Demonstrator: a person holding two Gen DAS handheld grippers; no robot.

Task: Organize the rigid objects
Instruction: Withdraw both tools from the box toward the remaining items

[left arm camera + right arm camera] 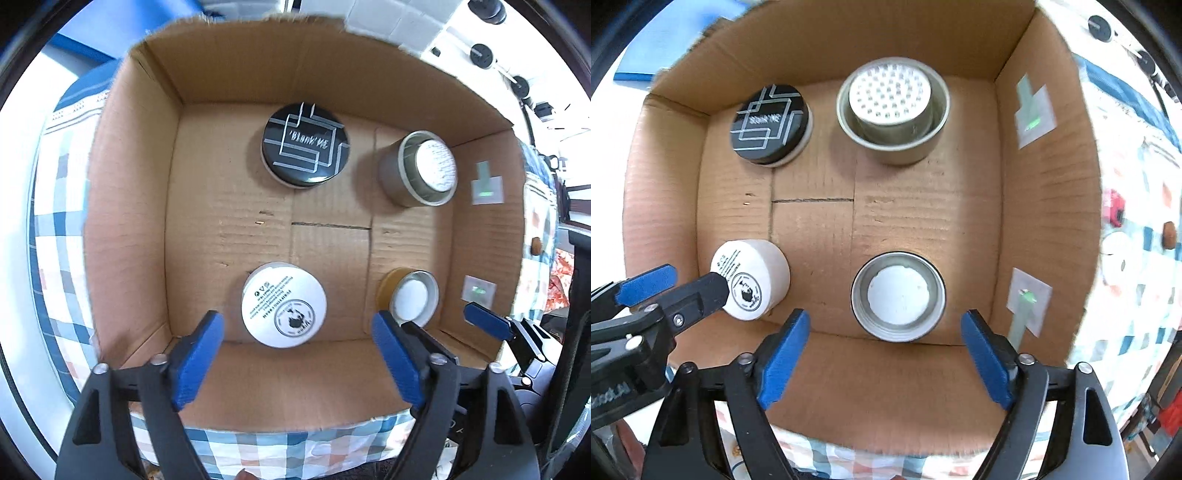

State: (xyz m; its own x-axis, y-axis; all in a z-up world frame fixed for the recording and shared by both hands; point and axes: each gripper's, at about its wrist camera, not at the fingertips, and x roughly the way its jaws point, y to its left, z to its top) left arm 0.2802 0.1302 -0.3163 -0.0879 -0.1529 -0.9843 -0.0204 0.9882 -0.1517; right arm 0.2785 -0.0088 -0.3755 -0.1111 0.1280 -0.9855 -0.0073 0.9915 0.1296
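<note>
Fingers spread wide on left gripper [297, 363] and right gripper [884, 360], holding nothing. Four round tins in cardboard box [236, 74]. "Blank ME" on black lid [305, 144].

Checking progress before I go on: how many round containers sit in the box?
4: black-lidded tin far left, perforated metal can far right, white jar near left, metal-rimmed jar near right. Nothing seems hidden inside the cardboard box.
</note>
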